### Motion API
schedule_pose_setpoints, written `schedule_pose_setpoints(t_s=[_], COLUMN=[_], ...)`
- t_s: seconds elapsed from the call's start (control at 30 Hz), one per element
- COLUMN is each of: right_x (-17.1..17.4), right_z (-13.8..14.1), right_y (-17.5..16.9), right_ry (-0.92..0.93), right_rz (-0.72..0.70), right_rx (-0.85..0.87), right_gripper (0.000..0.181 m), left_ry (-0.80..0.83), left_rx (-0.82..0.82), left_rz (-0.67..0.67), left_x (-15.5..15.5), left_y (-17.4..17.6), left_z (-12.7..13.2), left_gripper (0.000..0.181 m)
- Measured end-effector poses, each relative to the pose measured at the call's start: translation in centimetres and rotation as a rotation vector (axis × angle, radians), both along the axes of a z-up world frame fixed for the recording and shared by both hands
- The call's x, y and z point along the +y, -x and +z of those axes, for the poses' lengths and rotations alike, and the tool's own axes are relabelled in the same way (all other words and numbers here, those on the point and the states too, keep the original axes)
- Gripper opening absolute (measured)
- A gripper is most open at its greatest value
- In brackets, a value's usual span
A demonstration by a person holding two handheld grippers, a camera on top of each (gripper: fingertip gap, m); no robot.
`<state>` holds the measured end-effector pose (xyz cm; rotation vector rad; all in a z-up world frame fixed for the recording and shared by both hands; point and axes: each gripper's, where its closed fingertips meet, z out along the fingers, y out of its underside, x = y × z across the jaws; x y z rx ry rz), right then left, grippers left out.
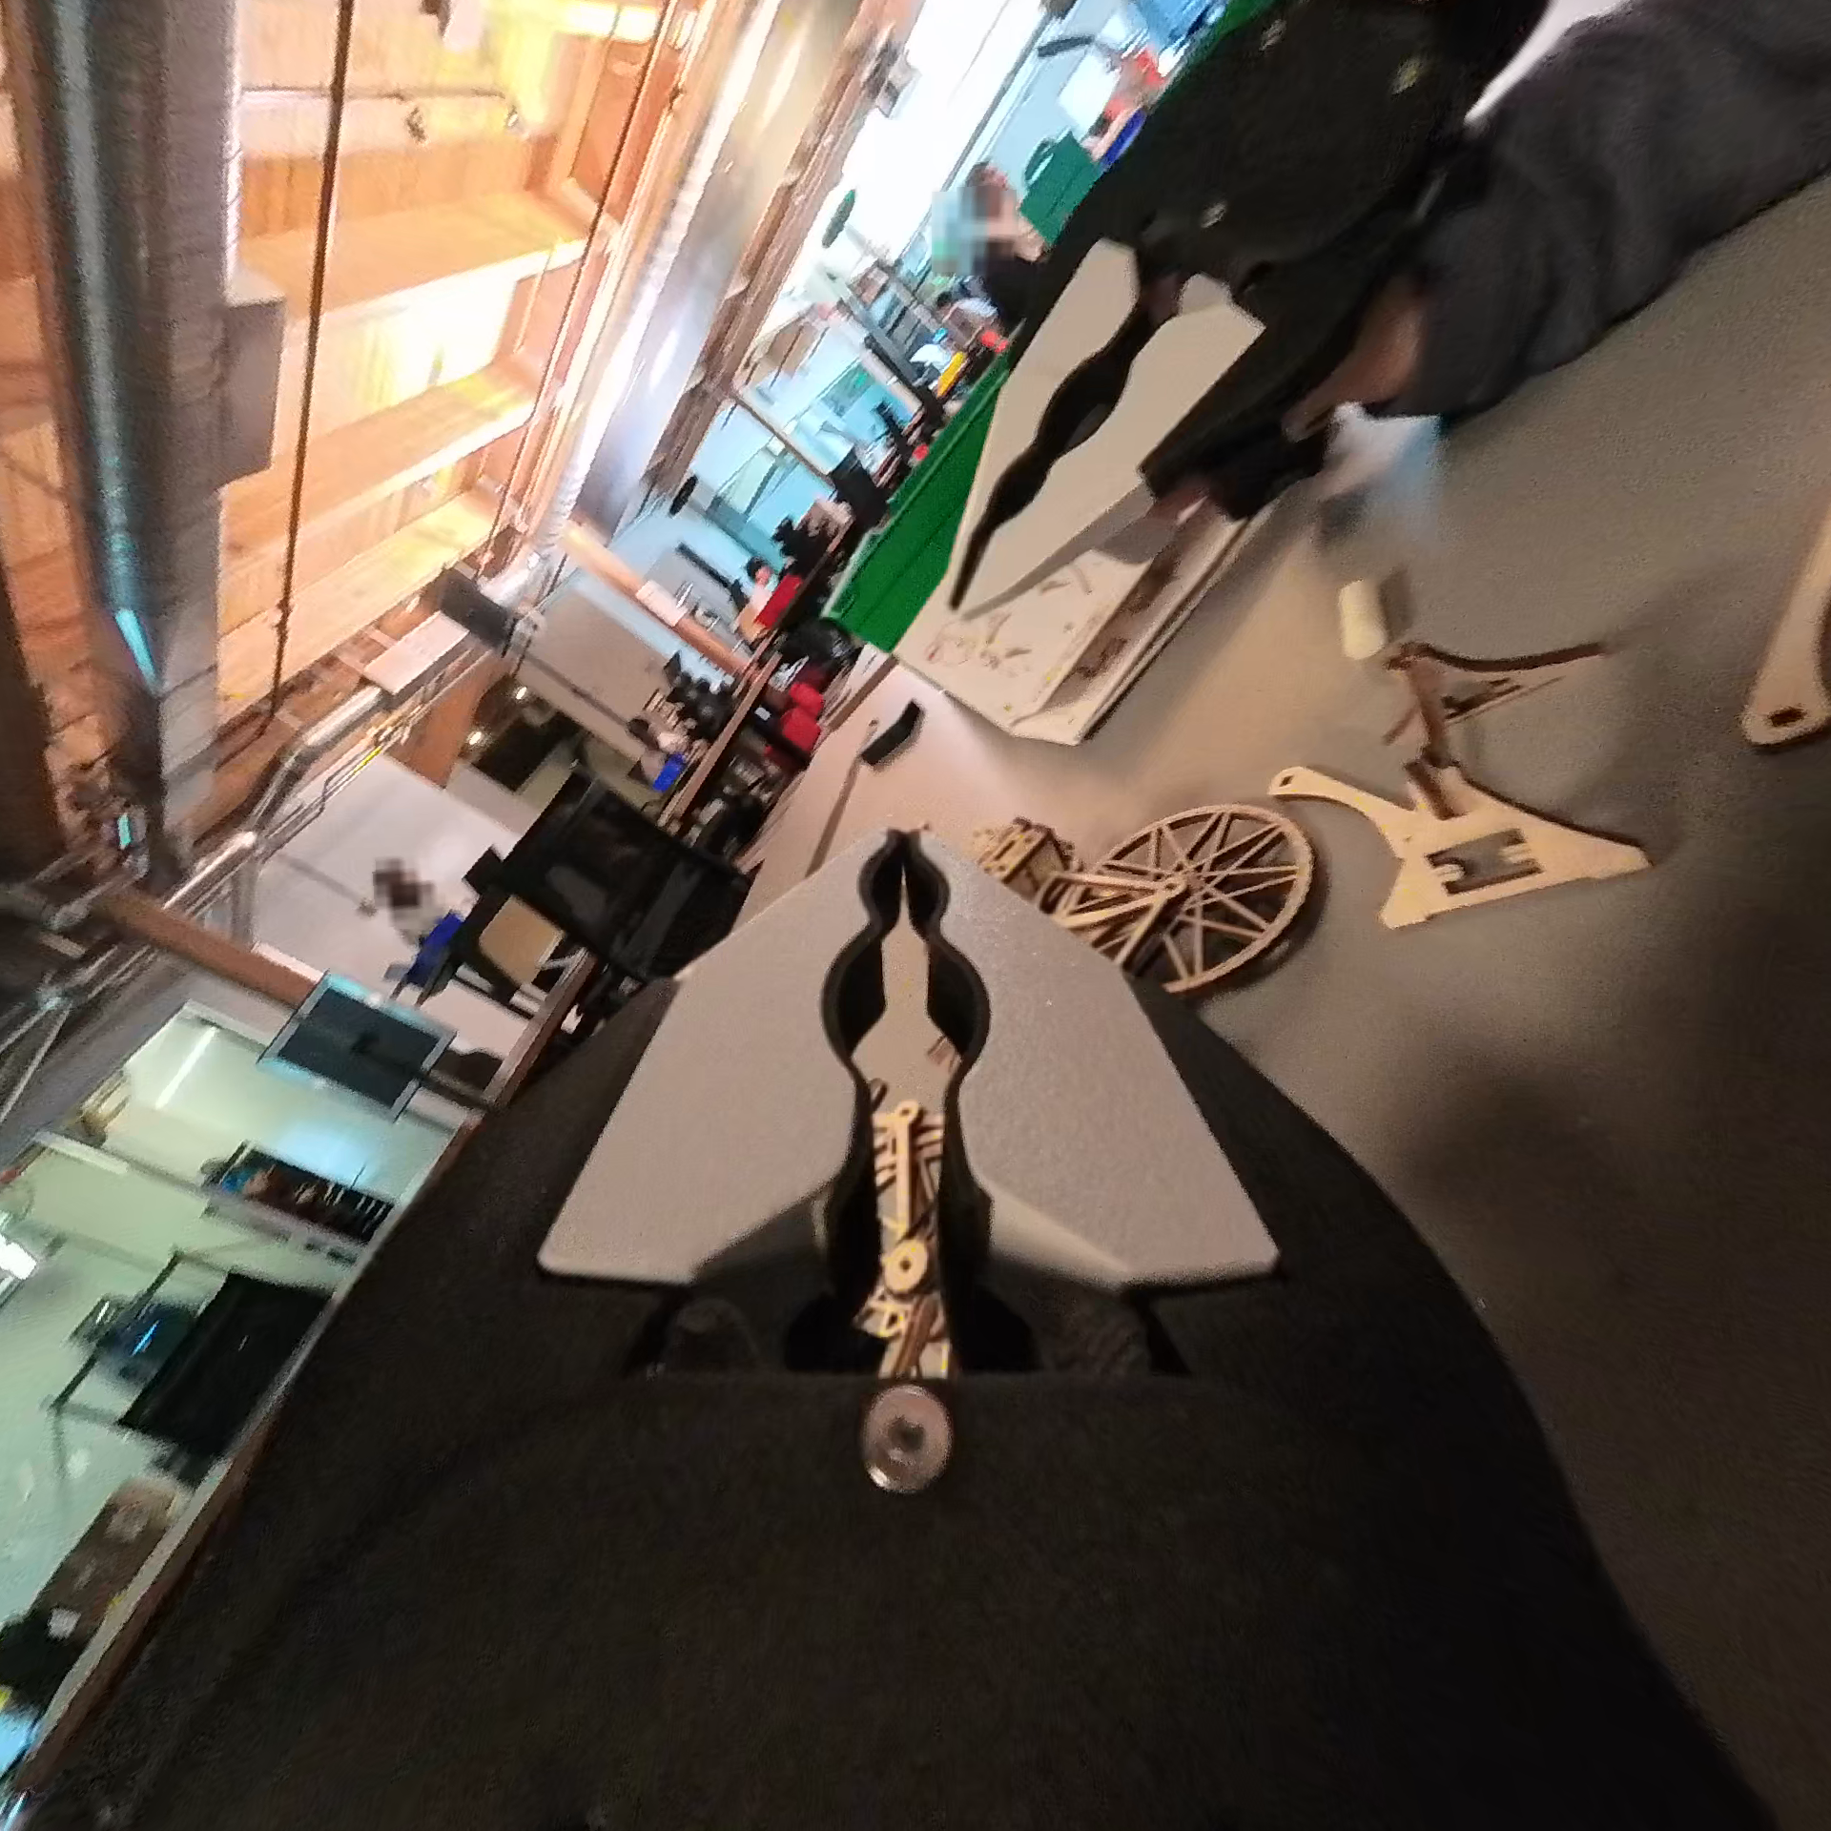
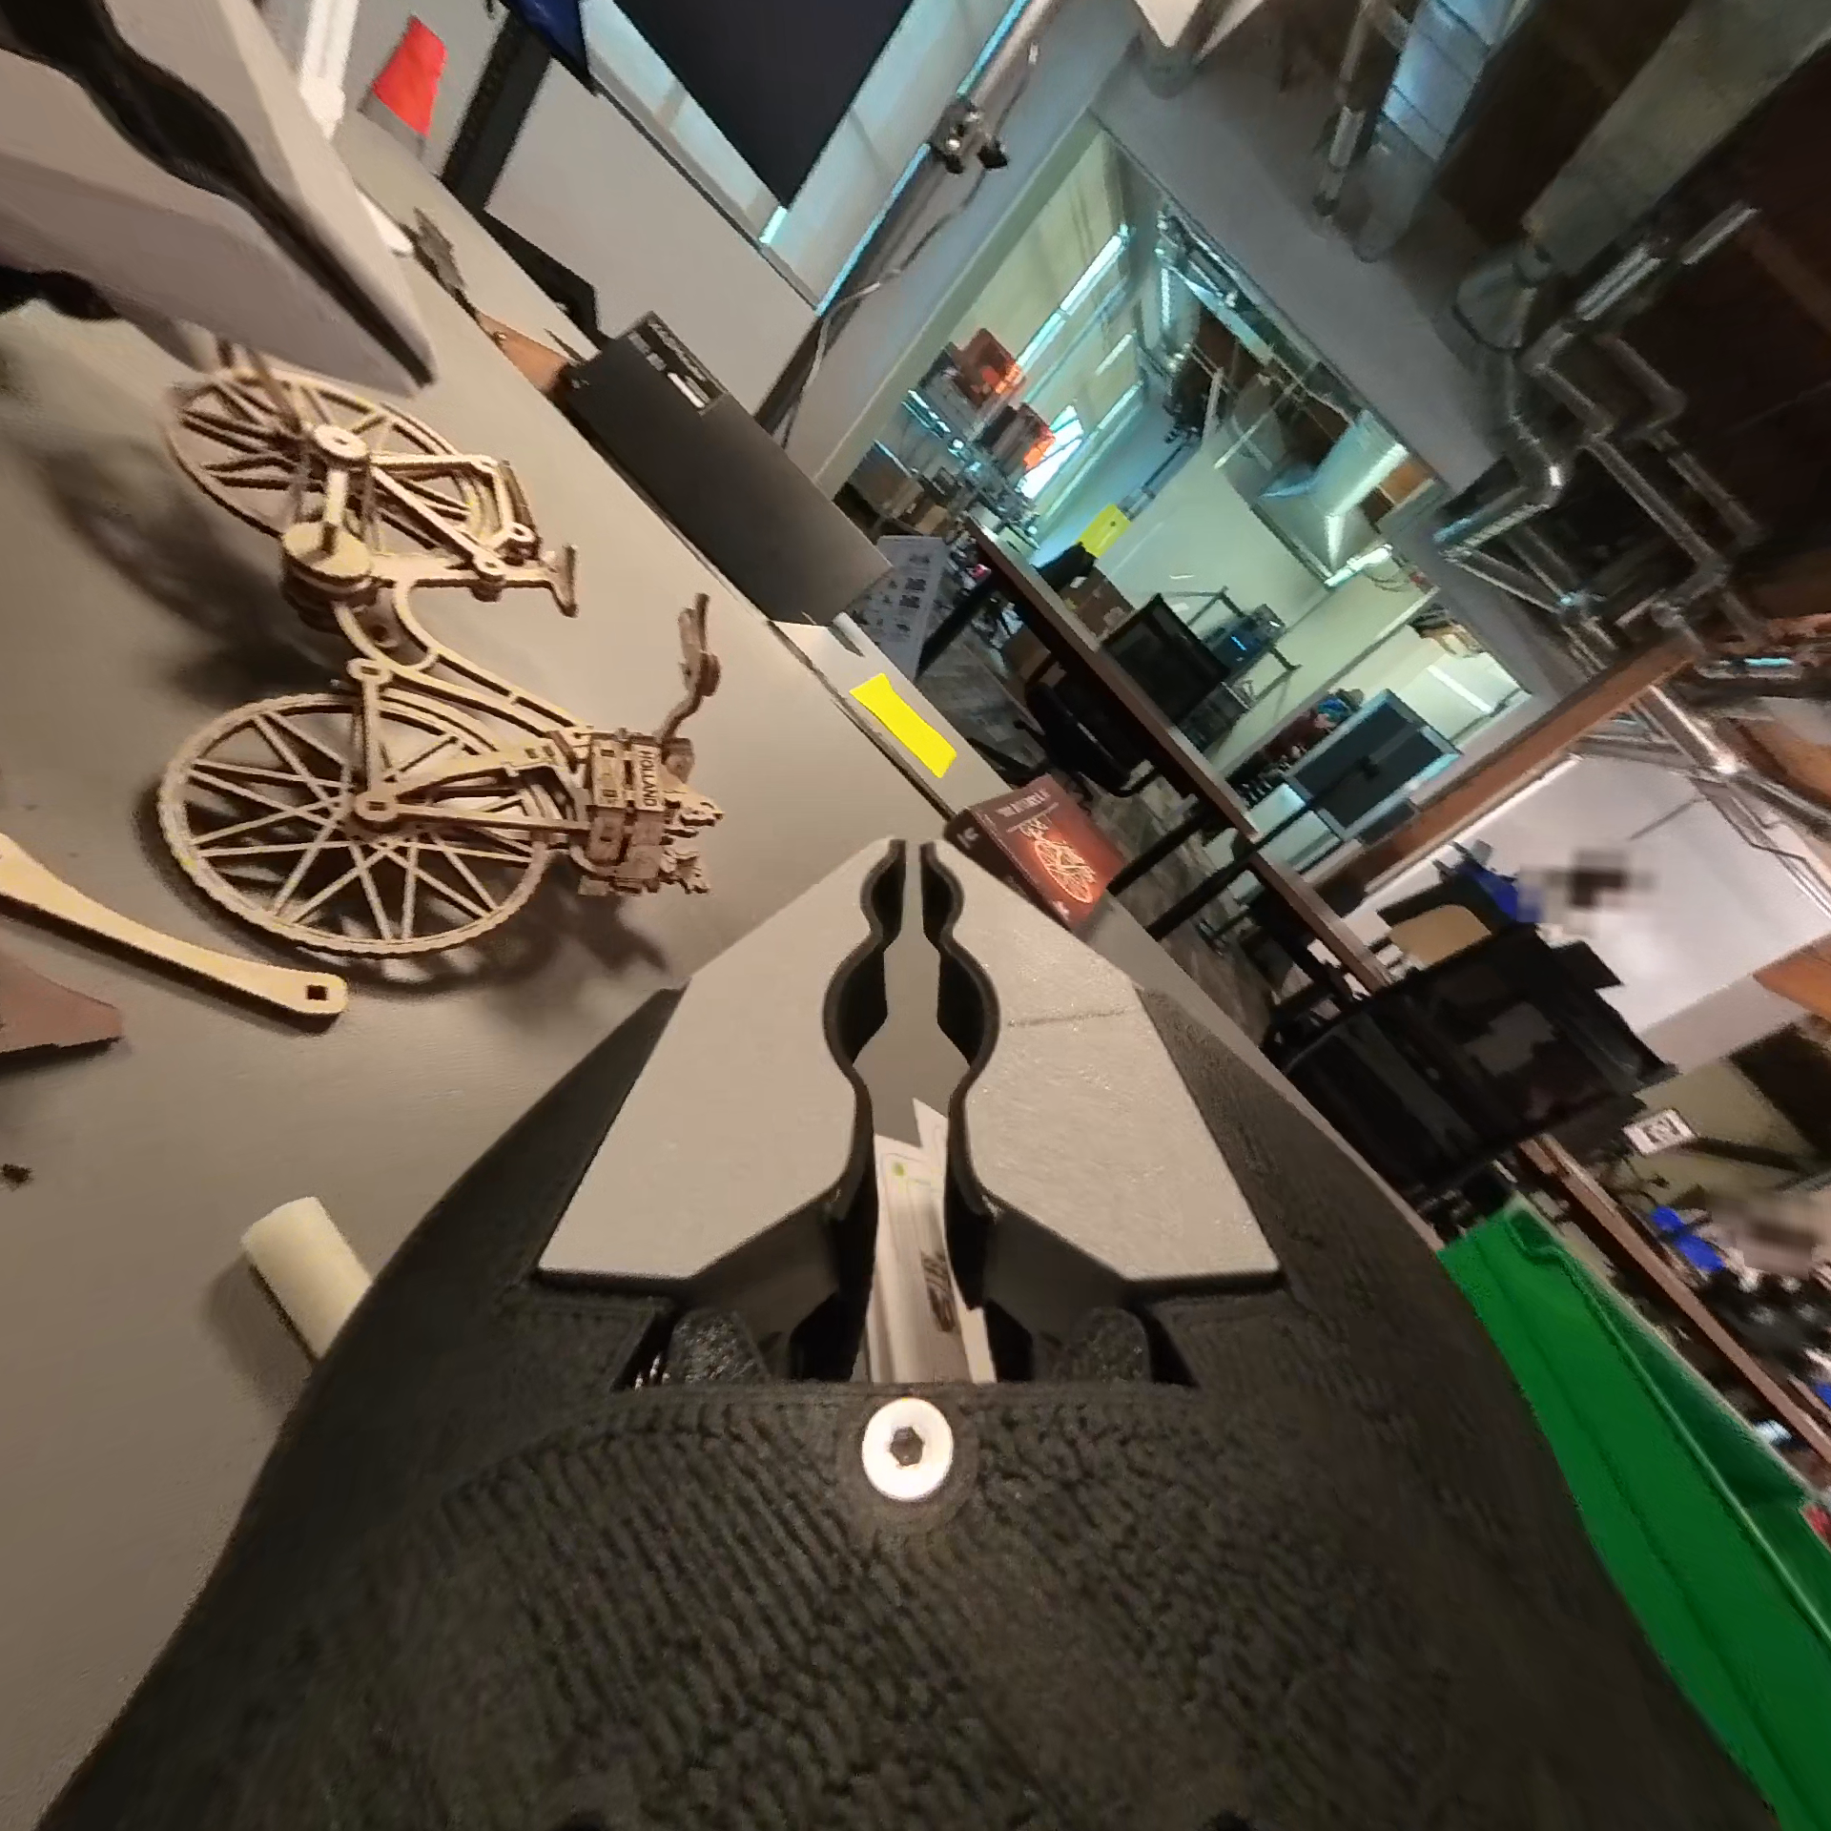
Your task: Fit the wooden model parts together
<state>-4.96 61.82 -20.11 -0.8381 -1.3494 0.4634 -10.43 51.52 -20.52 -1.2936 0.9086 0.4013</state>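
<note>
A wooden bicycle model [image 2: 396, 694] lies on its side on the grey table [image 2: 198, 1139]; one wheel [image 1: 1209, 907] shows in the left wrist view. My left gripper [image 1: 897, 854] is shut, tips touching, and hangs over the model's far wheel. Wooden parts [image 1: 904, 1219] show through the gap nearer its base; I cannot tell if they are pinched. It also shows at the top left of the right wrist view [image 2: 198, 149]. My right gripper [image 2: 912, 854] is shut to a thin slit and empty, right of the model, over a white sheet [image 2: 916, 1238]. It also shows in the left wrist view [image 1: 1040, 446].
A flat pale wooden stand piece [image 1: 1456, 862], a dark frame part [image 1: 1466, 684] and a curved flat piece [image 2: 178, 951] lie loose. A white cylinder [image 2: 297, 1268] sits nearby. An instruction sheet [image 1: 1050, 634], green bin [image 2: 1635, 1437], black box [image 2: 713, 466] and printed box [image 2: 1040, 852] line the table's edge. The tips of one gripper are about 12 cm away from the tips of the other.
</note>
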Motion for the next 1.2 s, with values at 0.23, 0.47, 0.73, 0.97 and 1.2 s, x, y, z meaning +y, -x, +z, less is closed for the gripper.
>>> schedule_pose_setpoints(t_s=[0.23, 0.47, 0.73, 0.97, 1.2], right_x=[-3.4, -7.0, -6.3, -6.7, -8.2], right_z=[-3.1, -6.5, -8.6, -8.8, -8.8], right_y=[-2.8, -5.0, -6.0, -6.1, -6.0], right_ry=[0.121, 0.356, 0.495, 0.516, 0.561], right_rz=[0.19, 0.399, 0.398, 0.395, 0.436], right_rx=[-0.226, -0.514, -0.692, -0.704, -0.732], right_gripper=[0.008, 0.025, 0.022, 0.008, 0.008], left_ry=[0.025, 0.338, 0.64, 0.725, 0.784], left_rx=[-0.169, -0.134, -0.247, -0.189, -0.193], left_rz=[0.075, -0.169, -0.251, -0.267, -0.288], left_x=[-2.3, -4.2, -2.8, -2.1, -1.9], left_y=[-0.3, -6.0, -7.2, -8.3, -8.8], left_z=[0.9, -2.8, -4.8, -6.2, -6.6], left_gripper=[0.002, 0.04, 0.047, 0.042, 0.038])
